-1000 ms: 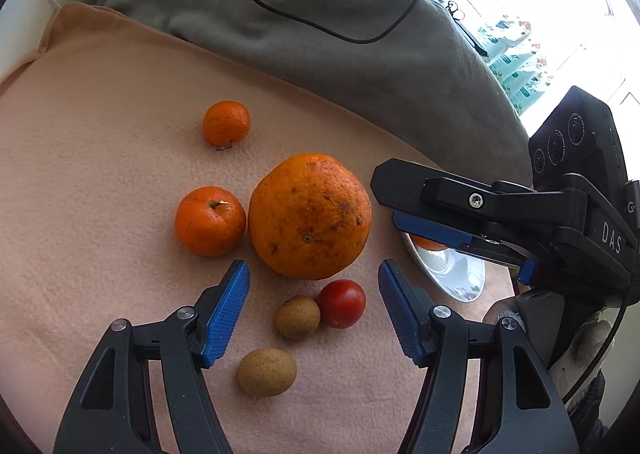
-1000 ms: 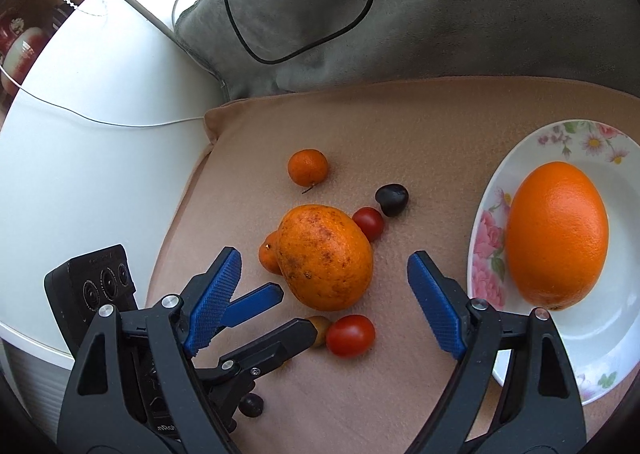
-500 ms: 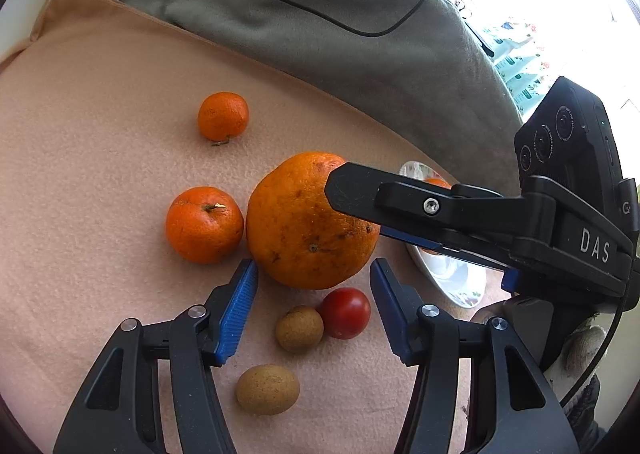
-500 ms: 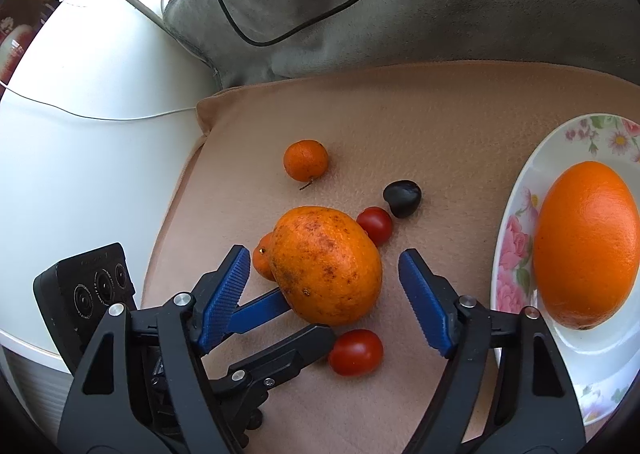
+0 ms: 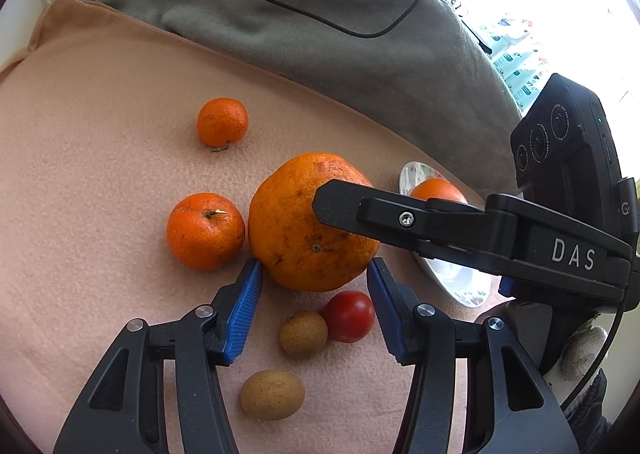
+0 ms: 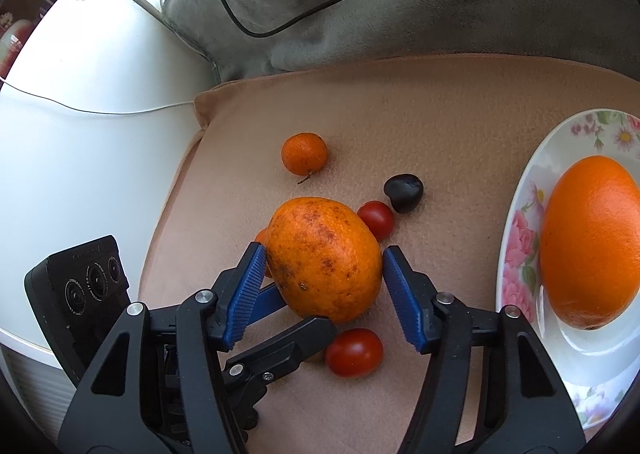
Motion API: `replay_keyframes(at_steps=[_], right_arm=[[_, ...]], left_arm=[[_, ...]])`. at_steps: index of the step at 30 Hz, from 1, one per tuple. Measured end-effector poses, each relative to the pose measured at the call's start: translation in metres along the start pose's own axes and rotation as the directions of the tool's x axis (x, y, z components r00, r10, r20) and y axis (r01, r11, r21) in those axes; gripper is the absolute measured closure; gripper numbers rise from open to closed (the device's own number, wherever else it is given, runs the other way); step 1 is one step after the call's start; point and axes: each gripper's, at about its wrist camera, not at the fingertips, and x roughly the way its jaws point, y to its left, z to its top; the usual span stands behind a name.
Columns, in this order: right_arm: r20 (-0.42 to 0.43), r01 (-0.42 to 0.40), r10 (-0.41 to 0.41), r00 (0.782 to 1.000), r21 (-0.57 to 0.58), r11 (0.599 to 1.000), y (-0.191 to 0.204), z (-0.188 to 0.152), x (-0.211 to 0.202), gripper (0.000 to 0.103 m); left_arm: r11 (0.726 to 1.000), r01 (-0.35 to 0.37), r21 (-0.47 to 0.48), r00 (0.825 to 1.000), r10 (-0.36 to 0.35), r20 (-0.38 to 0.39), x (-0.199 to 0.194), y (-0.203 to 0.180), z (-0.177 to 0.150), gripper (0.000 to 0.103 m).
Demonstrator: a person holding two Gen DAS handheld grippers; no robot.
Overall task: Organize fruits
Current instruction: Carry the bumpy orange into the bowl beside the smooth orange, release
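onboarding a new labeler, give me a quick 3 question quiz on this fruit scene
1. True or false: the smooth orange already lies on the floral white plate.
2. Which fruit sits between the right gripper's blue fingers? A. dark plum B. large blotchy orange C. red cherry tomato
3. Fill in: the left gripper is ____ (open/shut).

Key: 1 true. 2 B, the large blotchy orange. 3 open.
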Motion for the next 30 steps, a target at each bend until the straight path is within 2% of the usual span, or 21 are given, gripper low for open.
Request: replay_keyframes(at_steps=[16,30], right_arm=[[0.056,0.016,-0.015,0.998,-0.031,0.999,0.008,-0.008,-0.022,0.040],[0.121,0.034,-0.029,0.992,-0.037,0.999,0.010,-0.022,-0.062,0.040]], left_arm=[[0.999,-0.004,0.051,0.999,0.003,0.032,-0.012,-0.023,-0.003,0.052],[0.994,0.020,0.103,0.999,-0.025,0.048,-0.021,-0.056,-0.008,0.052]])
